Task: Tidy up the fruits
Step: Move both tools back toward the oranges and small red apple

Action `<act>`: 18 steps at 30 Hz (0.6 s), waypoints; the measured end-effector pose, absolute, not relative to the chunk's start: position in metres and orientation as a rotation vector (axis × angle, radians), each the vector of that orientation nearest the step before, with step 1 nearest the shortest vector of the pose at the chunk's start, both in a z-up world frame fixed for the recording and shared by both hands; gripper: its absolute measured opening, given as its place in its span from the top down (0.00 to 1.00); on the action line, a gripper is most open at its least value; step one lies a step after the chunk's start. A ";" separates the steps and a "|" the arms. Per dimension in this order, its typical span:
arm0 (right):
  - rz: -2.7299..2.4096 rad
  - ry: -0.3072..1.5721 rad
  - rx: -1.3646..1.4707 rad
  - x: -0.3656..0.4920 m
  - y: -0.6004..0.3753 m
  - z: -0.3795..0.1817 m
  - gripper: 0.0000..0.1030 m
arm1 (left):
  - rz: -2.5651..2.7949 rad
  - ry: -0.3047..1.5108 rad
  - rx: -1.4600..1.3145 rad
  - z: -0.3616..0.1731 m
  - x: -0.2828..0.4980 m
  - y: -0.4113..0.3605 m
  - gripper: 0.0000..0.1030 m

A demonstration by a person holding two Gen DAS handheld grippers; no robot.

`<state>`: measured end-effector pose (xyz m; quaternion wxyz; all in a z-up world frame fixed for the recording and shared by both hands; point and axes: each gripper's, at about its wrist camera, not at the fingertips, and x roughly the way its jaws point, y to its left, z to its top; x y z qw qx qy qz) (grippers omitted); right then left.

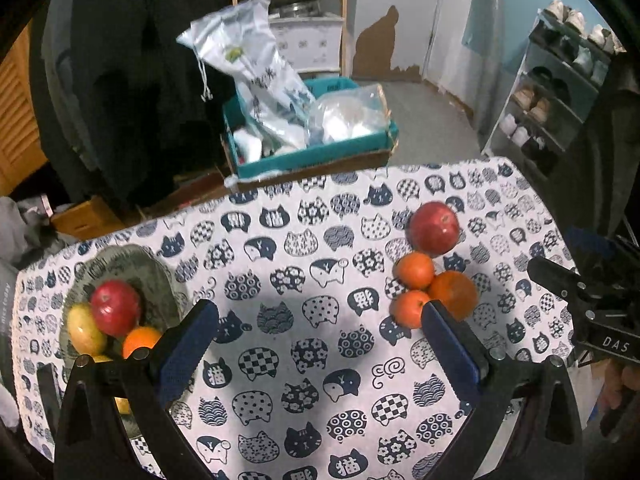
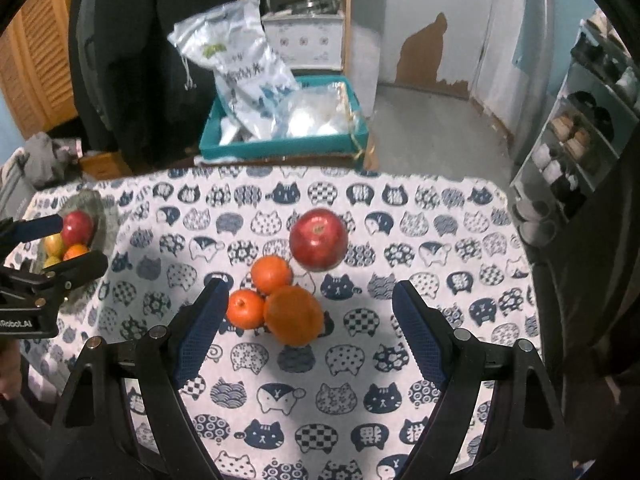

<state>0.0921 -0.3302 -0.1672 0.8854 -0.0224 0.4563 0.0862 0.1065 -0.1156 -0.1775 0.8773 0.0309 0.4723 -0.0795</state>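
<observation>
A red apple (image 2: 319, 239) and three oranges (image 2: 294, 315) lie in a cluster on the cat-print tablecloth (image 2: 360, 392). My right gripper (image 2: 310, 328) is open and empty, its fingers either side of the nearest orange, just short of it. A grey glass plate (image 1: 132, 268) at the table's left holds a red apple (image 1: 115, 307), a yellow apple (image 1: 85, 330) and an orange (image 1: 141, 340). My left gripper (image 1: 320, 344) is open and empty over bare cloth between plate and cluster (image 1: 434, 268). The plate also shows in the right wrist view (image 2: 90, 204).
Beyond the table's far edge a teal box (image 2: 280, 144) holds plastic bags. A shoe rack (image 2: 580, 140) stands at the right, dark hanging clothes at the back left. The left gripper (image 2: 60, 248) shows at the right wrist view's left edge, the right gripper (image 1: 576, 292) at the left view's right edge.
</observation>
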 end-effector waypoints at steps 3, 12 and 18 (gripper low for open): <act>0.179 0.993 -0.051 0.100 -0.329 -0.184 0.18 | -0.161 1.011 0.068 -0.191 0.112 -0.116 0.01; 0.204 1.108 -0.037 0.121 -0.323 -0.237 0.18 | -0.160 1.085 0.067 -0.231 0.129 -0.118 0.01; 0.245 1.156 -0.005 0.131 -0.319 -0.262 0.19 | -0.168 1.119 0.087 -0.251 0.133 -0.123 0.01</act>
